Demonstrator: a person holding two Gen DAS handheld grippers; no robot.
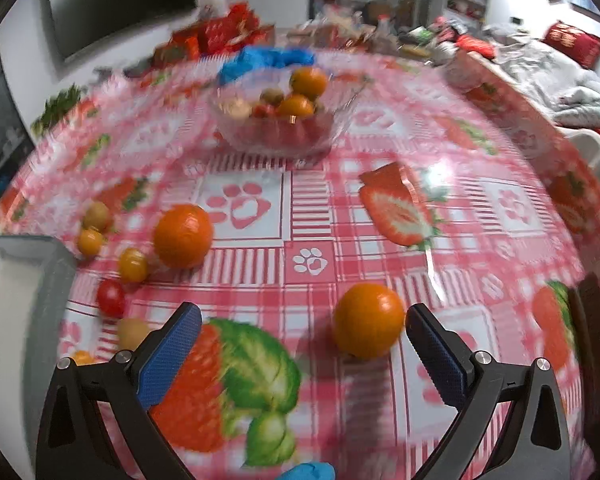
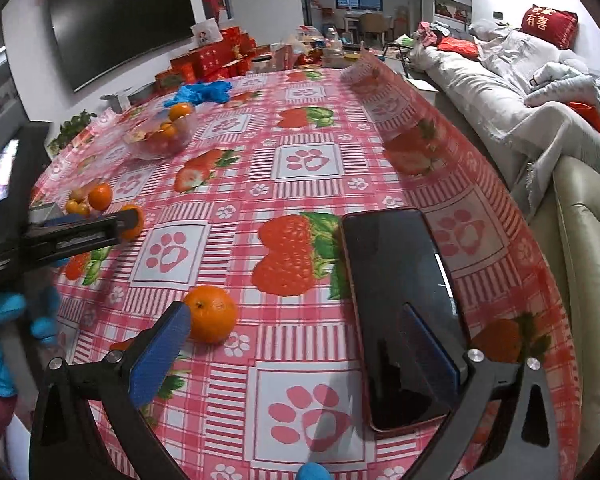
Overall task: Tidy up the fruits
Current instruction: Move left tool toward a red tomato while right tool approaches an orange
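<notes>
Left gripper (image 1: 302, 344) is hovering wide open over the table (image 1: 380, 216), holding nothing; an orange (image 1: 369, 321) is sitting just inside its right finger. Right gripper (image 2: 296, 340) is also gaping wide and empty, an orange (image 2: 213, 314) touching its left finger, a phone (image 2: 396, 300) lying under its right. Glass bowl (image 1: 276, 120) of fruit is sitting farther back.

Open cloth (image 1: 308, 216) between the left gripper (image 1: 304, 328) and the bowl (image 1: 276, 128); one orange (image 1: 369, 321) just inside its right finger, another (image 1: 183, 236) left of the lane. Small fruits (image 1: 112, 276) line the left edge beside a grey box (image 1: 28, 280). Right gripper (image 2: 296, 344), fingers spread: orange (image 2: 213, 314) at left finger, phone (image 2: 400, 312) under right finger, bare cloth between.
</notes>
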